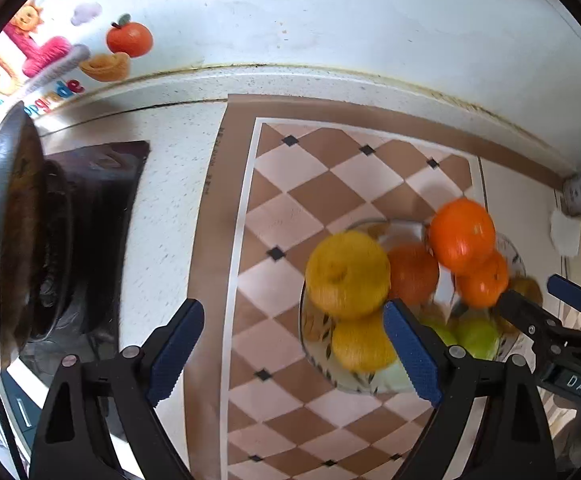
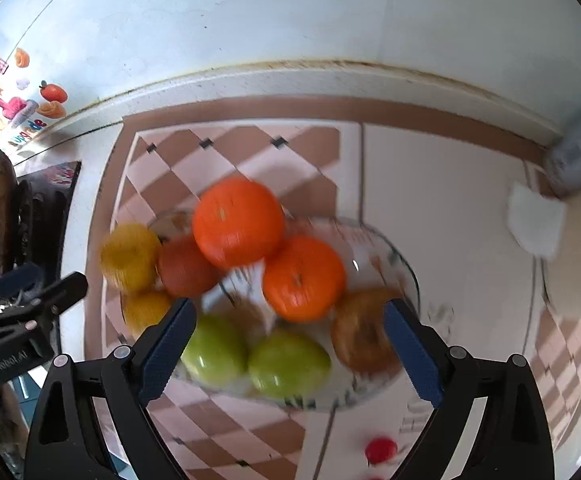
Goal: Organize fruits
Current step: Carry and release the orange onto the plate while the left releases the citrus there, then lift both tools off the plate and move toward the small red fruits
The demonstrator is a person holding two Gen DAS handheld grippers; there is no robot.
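Observation:
A glass bowl stands on a checkered mat and holds piled fruit. In the right wrist view there are three oranges, the top one highest, two yellow fruits, two green apples and a brown fruit. My right gripper is open and empty just above the green apples. In the left wrist view my left gripper is open and empty left of the bowl, near the yellow fruits. The right gripper shows at that view's right edge.
A black pan sits on a stove at the left. A white wall with stickers runs along the back. A grey cylinder and white paper lie at the right. A small red object lies near the front.

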